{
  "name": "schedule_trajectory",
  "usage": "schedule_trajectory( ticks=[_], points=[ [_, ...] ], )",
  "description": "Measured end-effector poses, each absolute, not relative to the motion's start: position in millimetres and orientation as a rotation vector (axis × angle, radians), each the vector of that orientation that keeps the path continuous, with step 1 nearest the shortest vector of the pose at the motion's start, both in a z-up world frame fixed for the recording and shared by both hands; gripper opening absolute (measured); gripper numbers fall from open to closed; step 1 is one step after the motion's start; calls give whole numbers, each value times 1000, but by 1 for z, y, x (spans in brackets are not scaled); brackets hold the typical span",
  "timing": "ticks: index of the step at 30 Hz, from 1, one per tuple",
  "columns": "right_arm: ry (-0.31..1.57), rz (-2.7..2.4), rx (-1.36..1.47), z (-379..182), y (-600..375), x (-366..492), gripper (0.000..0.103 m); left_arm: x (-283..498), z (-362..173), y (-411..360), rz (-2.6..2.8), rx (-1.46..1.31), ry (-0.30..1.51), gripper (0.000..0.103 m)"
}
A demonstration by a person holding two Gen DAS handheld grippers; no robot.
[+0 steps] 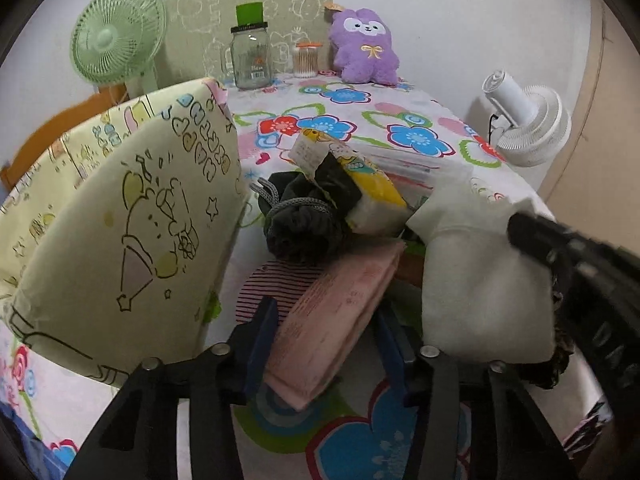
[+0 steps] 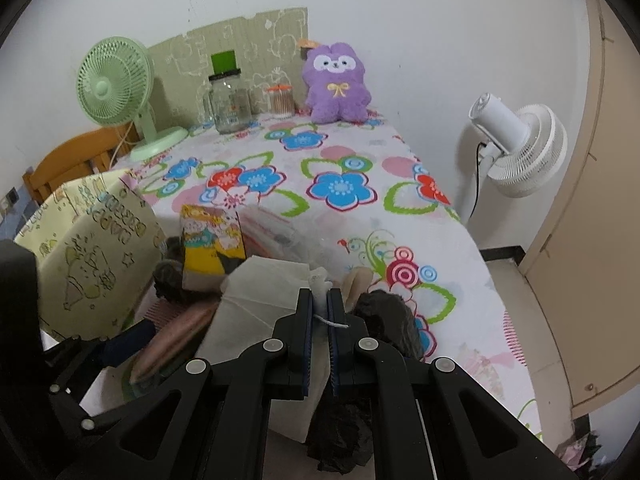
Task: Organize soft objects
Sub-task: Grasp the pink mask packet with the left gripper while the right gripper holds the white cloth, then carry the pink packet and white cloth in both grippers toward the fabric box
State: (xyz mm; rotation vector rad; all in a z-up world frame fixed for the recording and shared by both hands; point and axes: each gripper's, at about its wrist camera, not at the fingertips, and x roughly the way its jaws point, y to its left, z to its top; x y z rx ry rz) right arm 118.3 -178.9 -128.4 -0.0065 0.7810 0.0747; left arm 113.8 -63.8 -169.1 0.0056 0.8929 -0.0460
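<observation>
Holding a gripper in each hand, I look down over a table (image 2: 352,152) covered in a flowered cloth. My left gripper (image 1: 324,344) has its two blue-padded fingers on either side of a flat pink packet (image 1: 332,312); the left pad lies against the packet's edge, but I cannot tell whether the right pad presses it, so I cannot say whether it is gripped. My right gripper (image 2: 319,308) is closed on a fold of white cloth (image 2: 256,292), with a thin white thread trailing out between the pads; in the left view that cloth (image 1: 480,280) sits at 3 o'clock from the pink packet and the right gripper's black body reaches in from the right edge.

The heap of soft things lies at the near end of the table. From the pink packet, a dark bundle with a grey cord (image 1: 296,216) lies at 12 o'clock, a yellow pack of tissues (image 1: 360,176) at 1 o'clock beyond it, and a striped piece of fabric (image 1: 268,284) at 10 o'clock. A pale yellow cartoon-printed bag (image 1: 120,220) stands at 9 o'clock, just beside the heap. Crumpled black material (image 2: 388,316) lies at 3 o'clock of my right gripper's tips.

At the far edge, around 12 o'clock, stand a purple plush toy (image 2: 336,84), a glass jar (image 2: 230,104) and a green fan (image 2: 116,84). A white fan (image 2: 516,140) stands off the table at 2 o'clock.
</observation>
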Motion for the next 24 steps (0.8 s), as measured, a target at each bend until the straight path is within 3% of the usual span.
schedule_trajectory(
  ticks=[5, 7, 10, 24],
  points=[
    [789, 76, -4, -132, -176, 119, 10, 112, -168, -67, -86, 9, 895, 27],
    [791, 81, -1, -131, -175, 119, 10, 111, -167, -67, -98, 4, 900, 15],
    [788, 89, 1, -130, -173, 117, 10, 111, -165, -67, -107, -6, 906, 8],
    [723, 113, 9, -102, -168, 99, 10, 97, -133, -70, -103, 1, 828, 7]
  ],
)
